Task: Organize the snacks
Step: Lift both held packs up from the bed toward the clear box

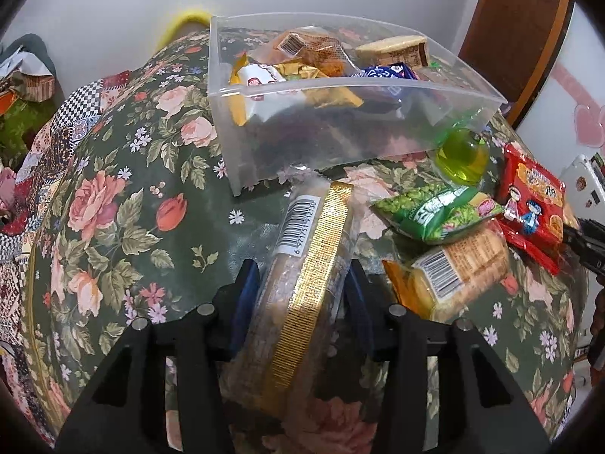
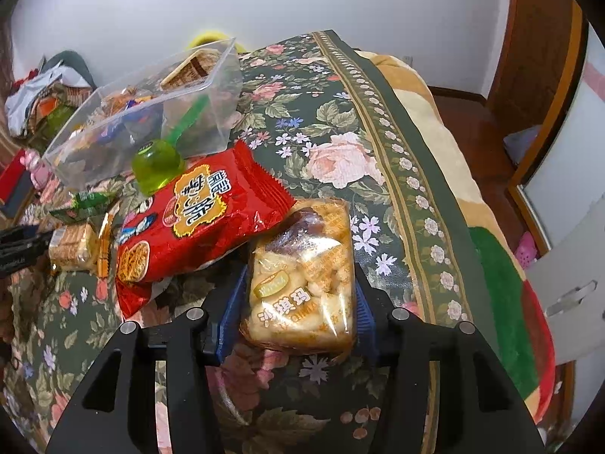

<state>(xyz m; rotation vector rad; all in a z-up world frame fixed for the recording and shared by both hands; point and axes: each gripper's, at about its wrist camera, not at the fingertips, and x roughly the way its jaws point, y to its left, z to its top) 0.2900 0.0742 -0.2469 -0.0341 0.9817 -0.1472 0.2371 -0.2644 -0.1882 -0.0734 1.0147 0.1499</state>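
Left wrist view — low and close over the floral cloth (image 1: 113, 208), facing the clear bin (image 1: 340, 121) at 12 o'clock. Right wrist view — equally near, bin (image 2: 151, 113) at 10 o'clock. The 2 views share the bin, green jelly cup (image 1: 461, 157) (image 2: 159, 166) and red packet (image 1: 533, 200) (image 2: 204, 215).

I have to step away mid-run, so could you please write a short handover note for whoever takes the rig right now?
Left gripper: shut on a gold-banded clear-wrapped pastry, just short of the clear plastic bin.
Right gripper: shut on a sachima pack.
Done: several snacks already lie in the bin.
Left on the floral cloth: red snack bag, green pea bag, barcode cracker pack, green jelly cup beside the bin.
Next, probably: drop both held packs in the bin, then fetch the rest.
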